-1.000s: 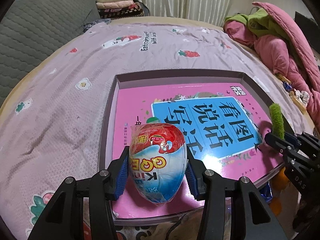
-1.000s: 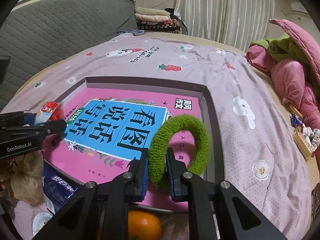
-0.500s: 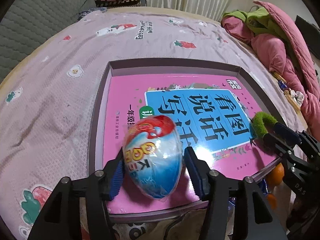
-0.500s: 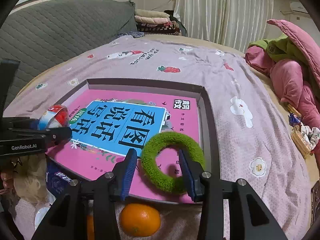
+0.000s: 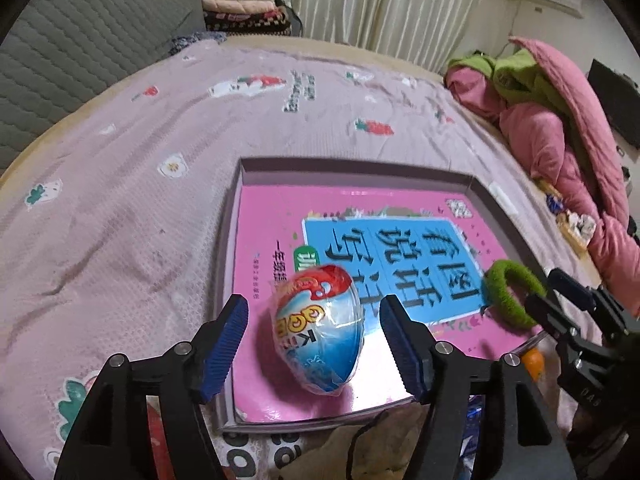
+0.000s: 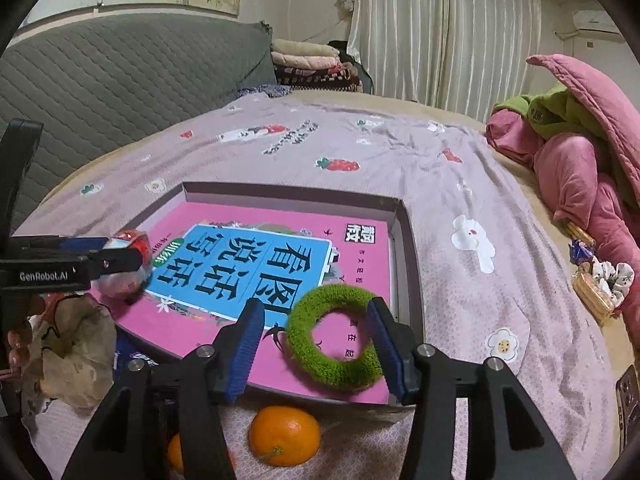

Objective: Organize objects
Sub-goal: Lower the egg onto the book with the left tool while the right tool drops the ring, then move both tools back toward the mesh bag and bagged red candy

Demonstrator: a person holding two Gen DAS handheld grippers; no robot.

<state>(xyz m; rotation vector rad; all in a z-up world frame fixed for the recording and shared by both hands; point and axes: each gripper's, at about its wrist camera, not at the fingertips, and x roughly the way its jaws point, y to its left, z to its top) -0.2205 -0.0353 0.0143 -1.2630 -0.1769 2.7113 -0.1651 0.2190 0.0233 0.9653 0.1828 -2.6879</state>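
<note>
I have both items down on the glossy pink book [image 5: 280, 216] that lies inside the shallow grey box lid [image 5: 360, 170] on the lilac printed bedsheet [image 5: 120, 200]. My left gripper [image 5: 314, 320] has its jaws opening, with clear gaps on both sides of the foil-wrapped red, white and blue chocolate egg [image 5: 318, 330]; the egg sits between them at the book's near left corner. My right gripper [image 6: 316, 328] is also opening around the fuzzy green fabric ring [image 6: 334, 338], which lies at the book's near right corner. Its left pad is clear; the right pad looks just beside or brushing the ring's outer edge, and I cannot tell which.

To finish this release well, I would let both pairs of jaws spread fully, then draw straight back and up along the fingers. No sideways drift: the egg would likely roll on that slick cover, and the ring's pile could snag a pad.

The egg lies on its side, long axis running near to far and leaning slightly left, red end pointing away from me. The ring lies flat, hole upward, with no real long axis.
</note>
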